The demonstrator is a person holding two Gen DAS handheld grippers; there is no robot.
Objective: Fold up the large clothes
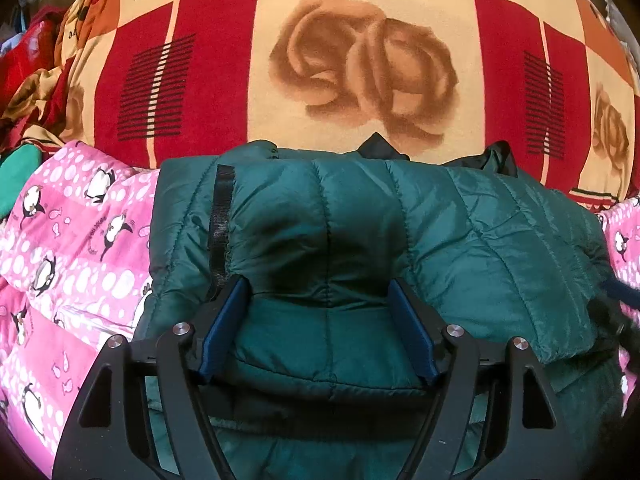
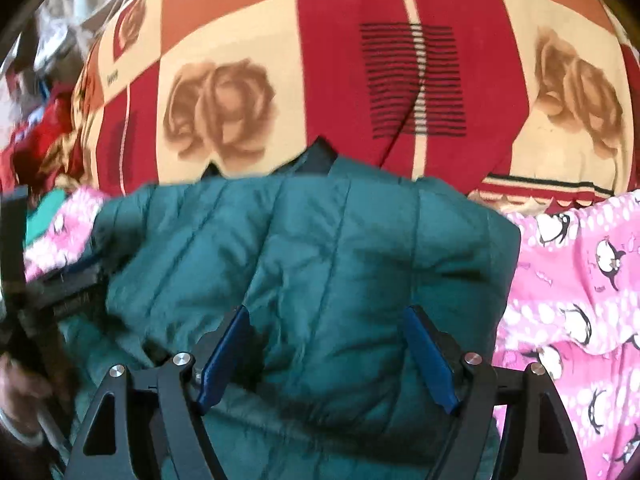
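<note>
While poised over dark green quilted puffer jacket (image 1: 400, 220) on pink penguin-print blanket (image 1: 72, 248): L gripper (image 1: 322, 312) & R gripper (image 2: 326, 344) both spread apart, gripping nothing.

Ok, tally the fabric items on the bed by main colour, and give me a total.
Green: 1, the quilted jacket
Pink: 1, the penguin-print cover
Red and cream: 1, the rose-pattern blanket
Total: 3
The crumpled pile at the far left is too unclear to count.
</note>
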